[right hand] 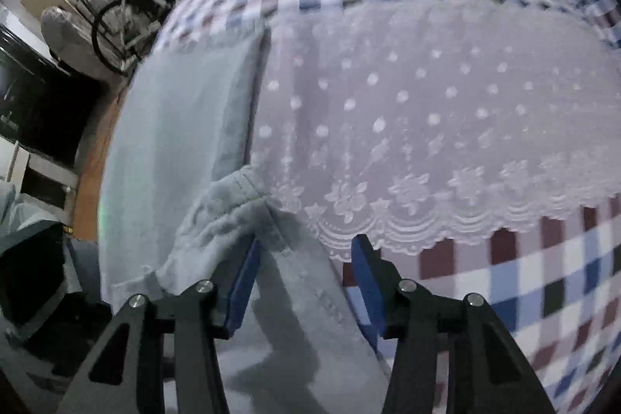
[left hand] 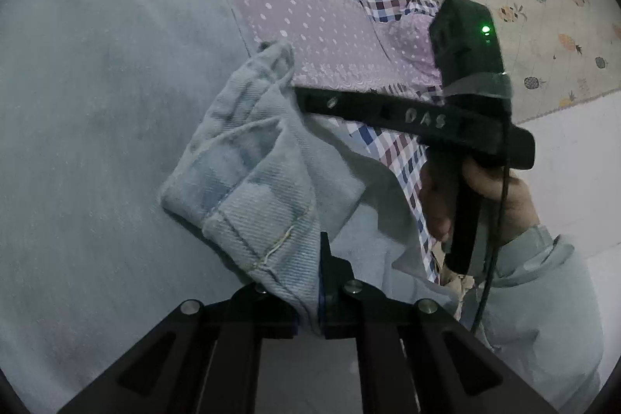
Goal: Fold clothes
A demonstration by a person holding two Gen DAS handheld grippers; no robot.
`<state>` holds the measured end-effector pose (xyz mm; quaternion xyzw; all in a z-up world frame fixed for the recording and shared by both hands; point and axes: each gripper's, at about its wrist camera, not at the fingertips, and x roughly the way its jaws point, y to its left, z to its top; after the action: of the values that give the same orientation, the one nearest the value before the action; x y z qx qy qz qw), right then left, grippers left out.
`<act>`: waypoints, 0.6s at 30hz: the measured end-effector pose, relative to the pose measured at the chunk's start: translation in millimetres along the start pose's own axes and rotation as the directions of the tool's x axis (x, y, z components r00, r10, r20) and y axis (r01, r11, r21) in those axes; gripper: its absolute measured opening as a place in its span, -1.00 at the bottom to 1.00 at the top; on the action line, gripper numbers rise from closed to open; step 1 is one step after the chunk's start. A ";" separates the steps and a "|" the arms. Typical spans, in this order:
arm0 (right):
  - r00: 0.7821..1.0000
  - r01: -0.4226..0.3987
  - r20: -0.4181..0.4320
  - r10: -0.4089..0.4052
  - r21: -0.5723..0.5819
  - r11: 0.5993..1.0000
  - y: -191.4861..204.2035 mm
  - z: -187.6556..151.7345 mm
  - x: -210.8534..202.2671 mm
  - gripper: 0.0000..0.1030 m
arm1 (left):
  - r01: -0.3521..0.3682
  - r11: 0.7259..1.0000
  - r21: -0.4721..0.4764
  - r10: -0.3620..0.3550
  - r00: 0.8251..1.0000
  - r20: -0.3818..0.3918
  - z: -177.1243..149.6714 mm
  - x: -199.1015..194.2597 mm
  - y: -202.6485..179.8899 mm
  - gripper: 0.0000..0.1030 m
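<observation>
L jaws: left gripper (left hand: 310,313) clamped tight on a hem fold of the pale denim garment (left hand: 256,189).
R jaws: right gripper (right hand: 304,282) abt half open, nothing pinched; cloth edge lies btwn the pads.
Garment: rest spread flat on the bed (right hand: 543,297), beside the lilac lace cover (right hand: 427,127).
Do it well: R shd bite the edge fully before any lift; keep both corners level, cloth taut, lay edge to edge.
Risk: thick hem may slip.

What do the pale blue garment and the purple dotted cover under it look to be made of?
Garment: likely faded denim; diagonal twill weave, stitched seams and a rivet show, matte. Purple cover: seemingly thin woven or lace-trimmed fabric; white dots, an embroidered scalloped floral edge, a slight sheen.
</observation>
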<state>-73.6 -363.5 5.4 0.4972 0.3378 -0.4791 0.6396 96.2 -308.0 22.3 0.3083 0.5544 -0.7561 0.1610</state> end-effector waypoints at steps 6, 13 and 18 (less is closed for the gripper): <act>0.999 -0.026 -0.025 0.025 -0.022 0.999 5.0 -3.9 10.5 0.02 | -0.006 1.000 0.005 0.006 1.000 -0.011 -1.4 0.7 -0.6 -0.91; 1.000 -0.010 0.015 0.011 -0.068 0.998 9.4 5.1 7.5 0.02 | -0.014 1.000 0.008 0.014 1.000 -0.012 -2.9 2.8 -2.8 -0.91; 0.989 -0.139 0.044 0.139 -0.001 0.990 -9.5 5.0 13.2 0.02 | -0.020 1.000 0.009 0.020 1.000 -0.011 -4.5 2.5 -3.8 -0.91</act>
<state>-78.7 -372.4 -8.2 0.5095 0.2876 -0.4446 0.6783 93.4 -302.3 22.6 0.3186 0.5487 -0.7553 0.1639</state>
